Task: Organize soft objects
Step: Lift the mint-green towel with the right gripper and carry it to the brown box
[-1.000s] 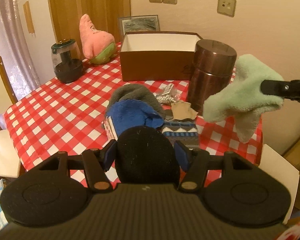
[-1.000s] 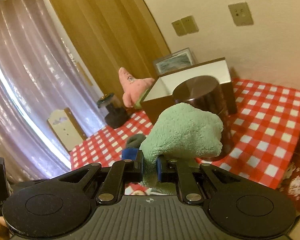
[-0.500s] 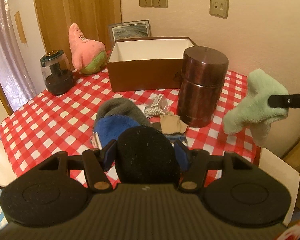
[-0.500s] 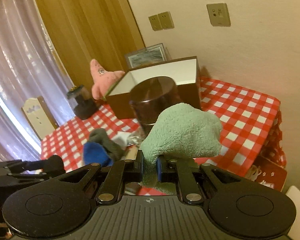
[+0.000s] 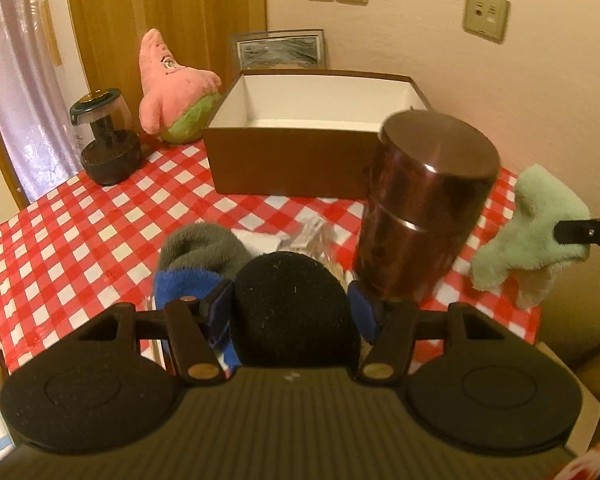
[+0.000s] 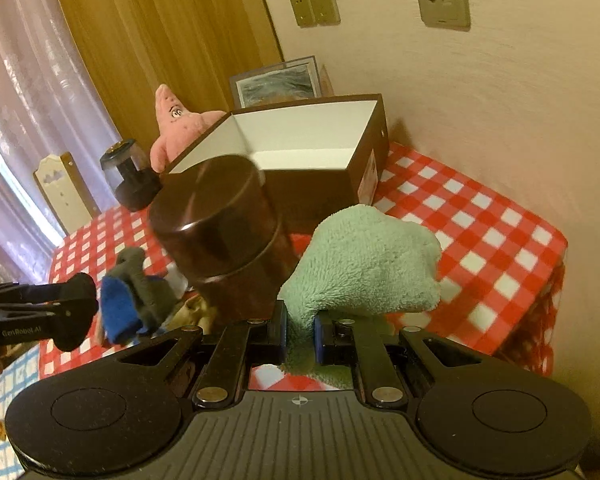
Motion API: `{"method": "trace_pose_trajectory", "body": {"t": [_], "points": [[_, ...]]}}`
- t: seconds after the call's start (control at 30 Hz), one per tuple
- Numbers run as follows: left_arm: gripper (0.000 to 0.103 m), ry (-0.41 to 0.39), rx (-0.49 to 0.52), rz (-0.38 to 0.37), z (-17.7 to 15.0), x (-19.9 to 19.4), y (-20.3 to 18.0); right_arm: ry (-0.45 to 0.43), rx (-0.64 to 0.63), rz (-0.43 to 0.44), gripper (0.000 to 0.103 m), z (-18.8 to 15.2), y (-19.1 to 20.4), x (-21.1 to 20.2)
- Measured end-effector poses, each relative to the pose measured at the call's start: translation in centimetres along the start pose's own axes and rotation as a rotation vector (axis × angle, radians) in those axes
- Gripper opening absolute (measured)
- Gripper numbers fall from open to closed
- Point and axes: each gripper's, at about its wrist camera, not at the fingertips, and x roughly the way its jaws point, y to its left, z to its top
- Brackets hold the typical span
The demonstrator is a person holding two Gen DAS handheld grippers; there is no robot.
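— Left gripper: what's it got?
— A black pad, round and fuzzy, squeezed between widely set jaws. It tilts down at the table.
— And just past its tips?
— A grey sock and blue sock lie slightly left; a brown canister stands ahead to the right.
— Beyond those?
— An open box, white inside, with a pink plush to its left.
— The right gripper?
— Pinched narrowly on a green cloth, which bunches above the tips, off the table. It also points downward.
— What's around it?
— The canister is just ahead to the left, the box behind that. The left gripper's finger sits far left.
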Motion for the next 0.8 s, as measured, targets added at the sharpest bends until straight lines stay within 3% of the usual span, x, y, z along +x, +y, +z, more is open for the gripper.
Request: {"method": "trace_pose_trajectory", "body": {"t": [0.4, 0.8], "points": [[0.060, -0.040, -0.028, 0.066, 6.9, 3.6, 1.2, -0.012, -0.095, 0.097, 0.013, 6.7, -2.8, 4.4], [0.060, -0.070, 0.010, 0.020, 14.8, 9.2, 0.4, -0.088, -0.181, 0.198, 0.013, 15.0, -2.1, 9.4]]}}
